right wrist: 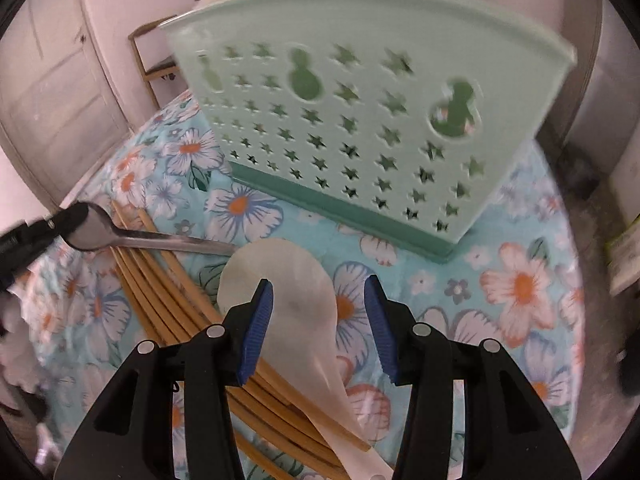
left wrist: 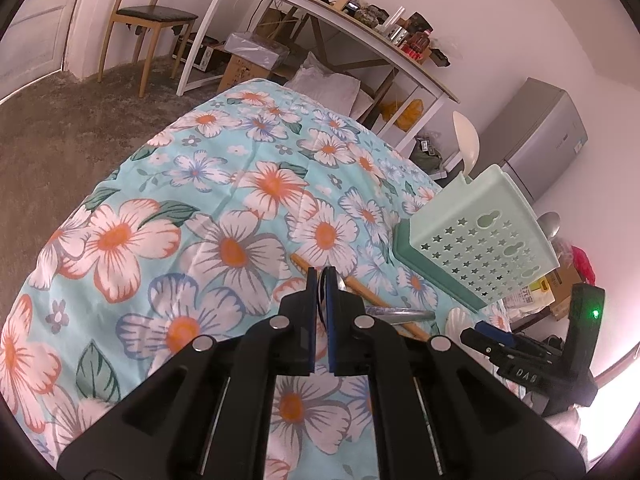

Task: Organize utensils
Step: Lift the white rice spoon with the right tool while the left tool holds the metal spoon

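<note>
Utensils half sorted. Left view: white spoon point(left wrist: 466, 140) already in green holder point(left wrist: 476, 240) by table's point(left wrist: 168, 184) right edge; left gripper point(left wrist: 320, 280) pinching metal spoon point(left wrist: 394, 314). Right view: right gripper point(right wrist: 320, 300) spread over rice paddle point(right wrist: 296, 292); chopsticks point(right wrist: 160, 292) still loose.

One mint-green utensil holder point(right wrist: 352, 120) with star cut-outs, two white rice paddles, one in the holder point(left wrist: 466, 140) and one lying flat point(right wrist: 296, 300), one metal spoon point(right wrist: 132, 236), a bundle of several bamboo chopsticks point(right wrist: 168, 304), exact number unclear

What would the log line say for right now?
left gripper: shut on metal spoon | right gripper: open over white rice paddle | holder: upright
</note>
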Demonstrator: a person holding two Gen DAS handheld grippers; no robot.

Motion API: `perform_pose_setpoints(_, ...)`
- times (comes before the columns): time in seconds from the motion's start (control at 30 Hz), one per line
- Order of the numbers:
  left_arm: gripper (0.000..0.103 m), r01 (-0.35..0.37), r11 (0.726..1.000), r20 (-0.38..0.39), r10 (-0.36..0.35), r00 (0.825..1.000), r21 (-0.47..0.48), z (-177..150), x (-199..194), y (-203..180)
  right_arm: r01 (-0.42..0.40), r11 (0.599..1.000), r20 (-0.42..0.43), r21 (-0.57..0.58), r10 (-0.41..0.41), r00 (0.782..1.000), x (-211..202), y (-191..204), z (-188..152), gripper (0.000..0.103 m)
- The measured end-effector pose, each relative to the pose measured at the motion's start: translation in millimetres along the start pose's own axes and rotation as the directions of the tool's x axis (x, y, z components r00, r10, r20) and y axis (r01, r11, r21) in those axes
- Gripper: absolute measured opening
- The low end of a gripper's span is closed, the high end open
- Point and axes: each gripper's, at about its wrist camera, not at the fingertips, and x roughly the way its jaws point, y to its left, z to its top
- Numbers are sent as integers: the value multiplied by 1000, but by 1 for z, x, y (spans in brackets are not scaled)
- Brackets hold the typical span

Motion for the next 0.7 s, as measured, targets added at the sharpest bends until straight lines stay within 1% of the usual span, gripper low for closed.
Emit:
perform_pose_setpoints(0.1, 3, -2, 1000, -2, 2, 1000, -3, 0, 0, 1, -82, 996, -43, 41, 84, 996, 6, -11, 1, 46)
perform_pose_setpoints(0.13, 3, -3, 1000, -2, 3, 1000, -3, -1, 0, 0, -97, 994, -49, 47, 99, 994, 6, -13, 2, 46)
perform_pose_setpoints(0.2, 3, -3, 1000, -1, 3, 1000, -1, 0, 0, 1, -155, 985, -61, 74, 159, 985, 4, -20, 5, 46)
perform_pose_setpoints(0.33, 3, -2, 1000, -2, 2, 1000, -3, 0, 0, 1, -231, 967, -65, 107, 238, 969, -4, -28, 4, 34)
perform_pose_setpoints(0.4, 3, -3, 1000, -2, 3, 1000, -2, 0, 0, 1, -253, 961, -63, 108, 261, 963, -8, -29, 3, 31)
perform_pose_setpoints(0.47, 3, -4, 1000, -1, 4, 1000, -2, 0, -1, 2, -279, 955, -59, 105, 286, 956, -13, -26, 2, 29)
perform_pose_setpoints(0.5, 3, -4, 1000, -1, 4, 1000, -2, 0, -1, 2, -303, 947, -54, 106, 310, 949, -17, -24, 1, 29)
perform_pose_setpoints(0.57, 3, -4, 1000, -1, 4, 1000, -2, 0, -1, 2, -307, 947, -45, 94, 312, 949, -22, -21, 0, 29)
perform_pose_setpoints(0.63, 3, -3, 1000, -1, 3, 1000, -1, 0, -1, 2, -287, 954, -37, 89, 291, 956, -23, -20, 1, 29)
perform_pose_setpoints(0.7, 3, -3, 1000, -1, 3, 1000, -2, 0, -1, 2, -258, 960, -37, 111, 263, 964, -20, -28, 2, 29)
